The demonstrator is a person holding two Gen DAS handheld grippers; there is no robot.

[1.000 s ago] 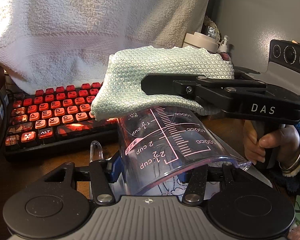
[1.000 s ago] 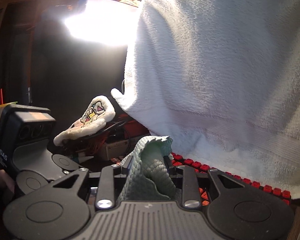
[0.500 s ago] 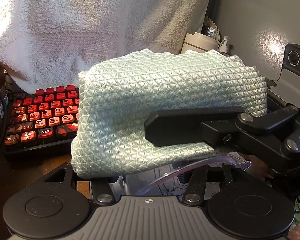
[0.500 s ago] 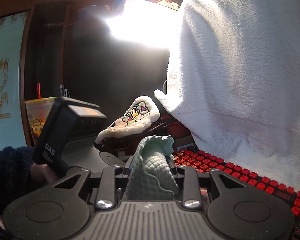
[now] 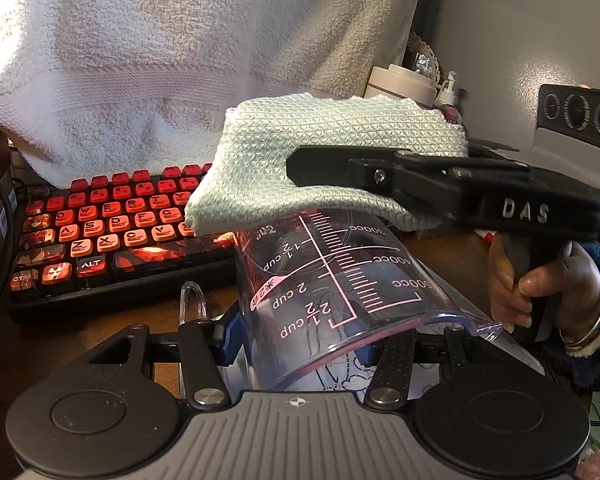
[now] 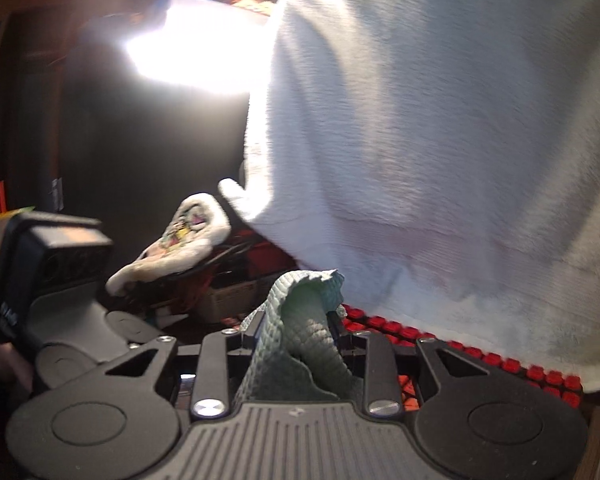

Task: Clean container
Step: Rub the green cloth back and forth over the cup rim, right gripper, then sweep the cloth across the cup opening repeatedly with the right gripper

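A clear plastic measuring jug point(image 5: 332, 280) with pink "2 cup" and "500cc" markings lies clamped in the left gripper point(image 5: 300, 340). The right gripper point(image 5: 320, 168), lettered "DAS", pinches a pale green waffle-weave cloth point(image 5: 324, 152) against the jug's base.

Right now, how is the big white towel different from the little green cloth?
The white towel is big, fluffy and hangs behind the keyboard, with nothing holding it. The green cloth is small, with a bumpy diamond weave. It is folded and pinched in the right gripper, resting on the far end of the clear measuring cup that the left gripper holds. Both are soft cloths in pale colours.
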